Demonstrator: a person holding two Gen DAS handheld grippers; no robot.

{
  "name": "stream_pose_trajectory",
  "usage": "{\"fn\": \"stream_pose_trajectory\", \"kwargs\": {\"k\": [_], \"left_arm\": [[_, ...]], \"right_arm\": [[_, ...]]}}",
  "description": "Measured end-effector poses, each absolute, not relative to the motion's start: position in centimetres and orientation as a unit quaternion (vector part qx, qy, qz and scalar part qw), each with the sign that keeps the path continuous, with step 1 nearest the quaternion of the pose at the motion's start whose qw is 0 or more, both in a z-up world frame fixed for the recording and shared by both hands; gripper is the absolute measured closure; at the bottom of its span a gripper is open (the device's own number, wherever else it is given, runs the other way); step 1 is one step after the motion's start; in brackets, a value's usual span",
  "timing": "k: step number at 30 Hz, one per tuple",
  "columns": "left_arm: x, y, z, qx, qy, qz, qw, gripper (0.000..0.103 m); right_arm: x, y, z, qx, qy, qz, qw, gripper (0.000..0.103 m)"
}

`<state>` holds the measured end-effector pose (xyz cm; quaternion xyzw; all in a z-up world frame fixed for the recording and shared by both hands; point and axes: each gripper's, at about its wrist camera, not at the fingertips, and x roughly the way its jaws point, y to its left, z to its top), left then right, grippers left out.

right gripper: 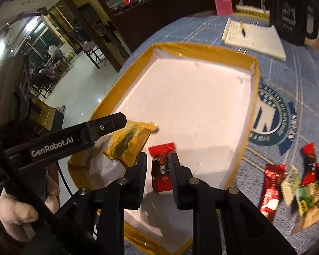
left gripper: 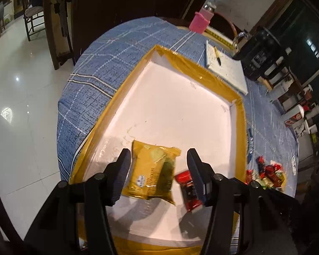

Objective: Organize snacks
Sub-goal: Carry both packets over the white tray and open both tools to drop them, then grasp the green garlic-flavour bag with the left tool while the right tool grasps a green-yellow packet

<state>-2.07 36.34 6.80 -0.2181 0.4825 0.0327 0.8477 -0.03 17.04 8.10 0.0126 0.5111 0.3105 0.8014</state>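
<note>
The round tabletop, covered with a blue checked cloth, is carrying everything here. In its middle a big shallow white tray with a yellow taped rim is lying flat. Behind the tray, a white notepad with a pen on it is resting on the cloth, and beside it a black mug and a pink-sleeved bottle are standing.

Inside the tray, near its closer corner, a yellow plastic cracker packet is lying flat on the white floor. The left hand-held gripper is hanging just over this packet with its two black fingers spread on both sides; the pads are not pressing it. A gloved hand is holding the handle of this gripper.

Just beside the yellow packet, a small red snack bar wrapper is also sitting in the tray. The right hand-held gripper is standing around it, the jaws only a little apart. The bar is between the fingers, but I cannot tell for sure if the pads are still touching it.

On the cloth to the right of the tray, a small pile of other snacks, red, green and pale wrappers, is lying outside it, well apart from both grippers.
</note>
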Motion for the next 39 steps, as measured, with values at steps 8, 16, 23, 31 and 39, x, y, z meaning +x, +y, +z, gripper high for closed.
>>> {"fn": "stream_pose_trajectory", "kwargs": {"k": [8, 16, 23, 31, 39], "left_arm": [[-2.6, 32.3, 9.5, -0.227, 0.455, 0.009, 0.861, 0.04], [-2.3, 22.6, 9.6, -0.155, 0.477, -0.095, 0.86, 0.039], [-2.5, 15.5, 8.5, -0.083, 0.496, -0.158, 0.85, 0.039], [-1.5, 9.6, 6.2, -0.016, 0.509, -0.203, 0.836, 0.039], [0.9, 6.5, 3.5, 0.042, 0.519, -0.213, 0.827, 0.039]], "right_arm": [[-0.9, 9.5, 10.1, 0.063, 0.485, 0.268, 0.83, 0.075], [-1.6, -5.3, 7.6, 0.148, 0.5, 0.129, 0.844, 0.075], [-1.9, -13.5, 6.8, 0.152, 0.487, 0.04, 0.859, 0.067], [1.1, -14.4, 5.6, 0.165, 0.505, 0.068, 0.845, 0.056], [3.2, -12.7, 4.4, 0.144, 0.508, 0.061, 0.847, 0.056]]}}
